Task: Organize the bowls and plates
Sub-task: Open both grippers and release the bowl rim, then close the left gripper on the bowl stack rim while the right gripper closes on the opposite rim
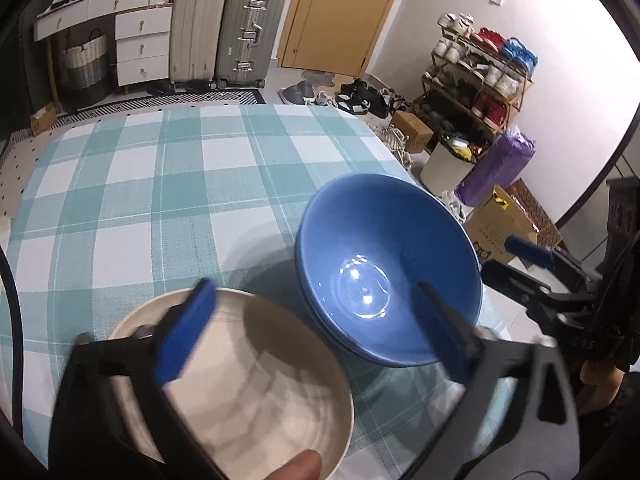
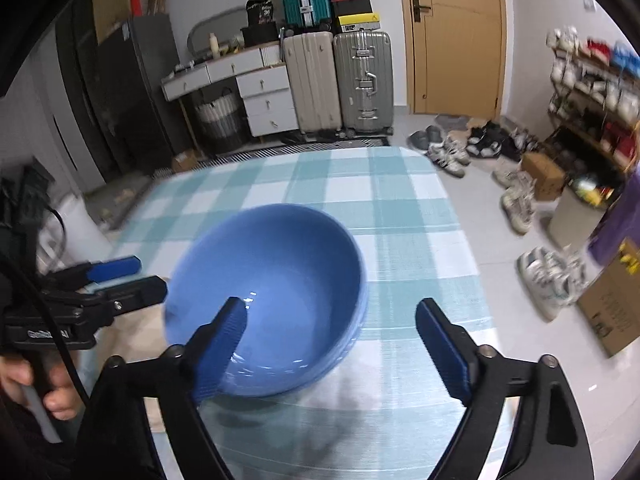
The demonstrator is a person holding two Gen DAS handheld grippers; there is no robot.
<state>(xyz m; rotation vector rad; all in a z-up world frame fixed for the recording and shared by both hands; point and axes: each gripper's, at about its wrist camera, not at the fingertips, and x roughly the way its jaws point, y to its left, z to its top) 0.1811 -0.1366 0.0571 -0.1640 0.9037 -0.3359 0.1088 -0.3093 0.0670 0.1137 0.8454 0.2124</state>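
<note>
A stack of blue bowls [image 1: 384,264] sits on the teal checked tablecloth [image 1: 160,200] near its right edge. Beside it on the left lies a cream plate [image 1: 256,368]. My left gripper [image 1: 316,292] is open, one finger above the plate and the other above the bowls' near rim, with nothing held. In the right wrist view my right gripper [image 2: 331,306] is also open: its left finger overlaps the blue bowls [image 2: 276,280] and its right finger hangs over the cloth. The left gripper [image 2: 148,274] shows at the left, above the cream plate [image 2: 136,332].
The table's right edge [image 2: 468,240] drops to a floor with several shoes [image 2: 548,280], a cardboard box [image 2: 616,312], a bin [image 1: 444,164] and a shoe rack [image 1: 480,80]. Suitcases [image 1: 224,28] and a door [image 1: 340,12] stand at the back.
</note>
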